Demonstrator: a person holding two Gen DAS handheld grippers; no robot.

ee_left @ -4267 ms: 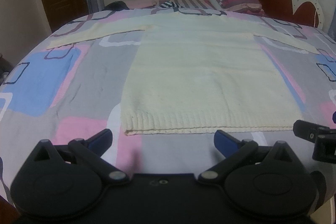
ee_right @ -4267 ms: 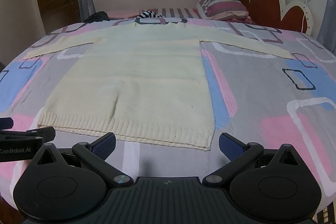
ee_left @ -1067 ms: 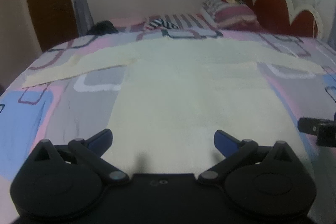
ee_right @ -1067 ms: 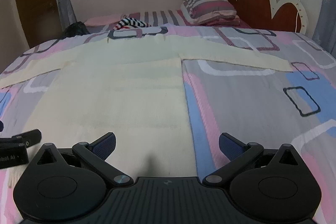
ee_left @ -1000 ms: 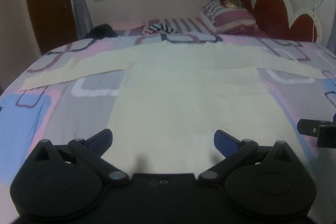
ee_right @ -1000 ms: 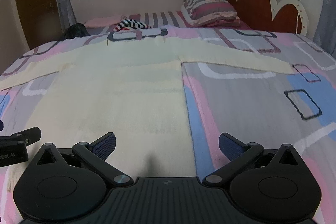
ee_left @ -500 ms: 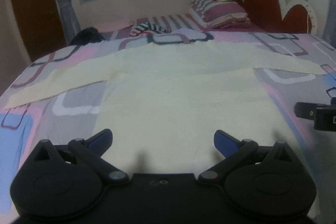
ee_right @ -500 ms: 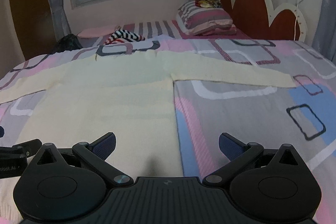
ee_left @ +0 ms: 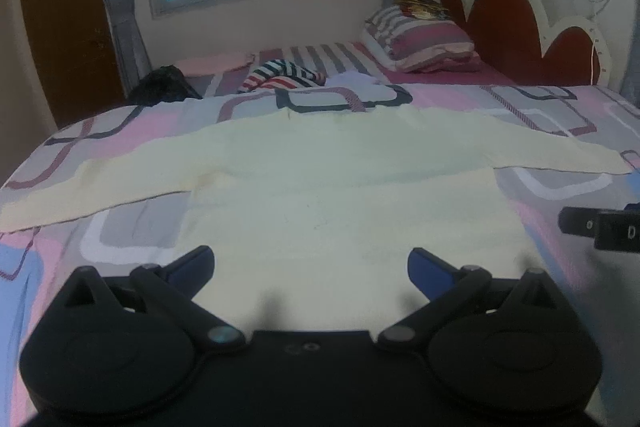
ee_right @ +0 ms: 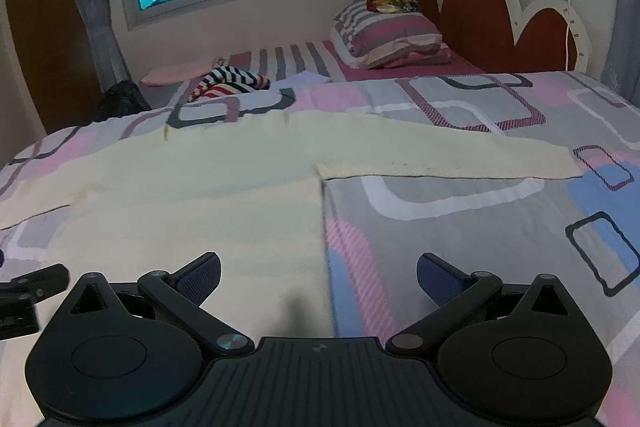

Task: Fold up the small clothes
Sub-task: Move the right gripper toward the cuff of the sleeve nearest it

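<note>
A cream knitted sweater (ee_left: 340, 183) lies flat on the bed with both sleeves spread out sideways. My left gripper (ee_left: 310, 265) hovers open over the sweater's body, nothing between its blue pads. In the right wrist view the same sweater (ee_right: 200, 195) fills the left half, its right sleeve (ee_right: 460, 157) stretching across the bedspread. My right gripper (ee_right: 318, 273) is open above the sweater's right side edge, holding nothing. The sweater's hem is hidden below both grippers.
The bedspread (ee_right: 460, 227) has pink, grey and blue rectangles. A striped garment (ee_left: 282, 75) and a dark bundle (ee_left: 162, 87) lie beyond the collar. A striped pillow (ee_left: 424, 43) rests by the red headboard (ee_left: 516, 35). The other gripper's tip (ee_left: 600, 227) shows at the right edge.
Both grippers have moved forward from the hem over the sweater's body, toward the sleeves and collar. Both stayed open and the sweater has not moved.
</note>
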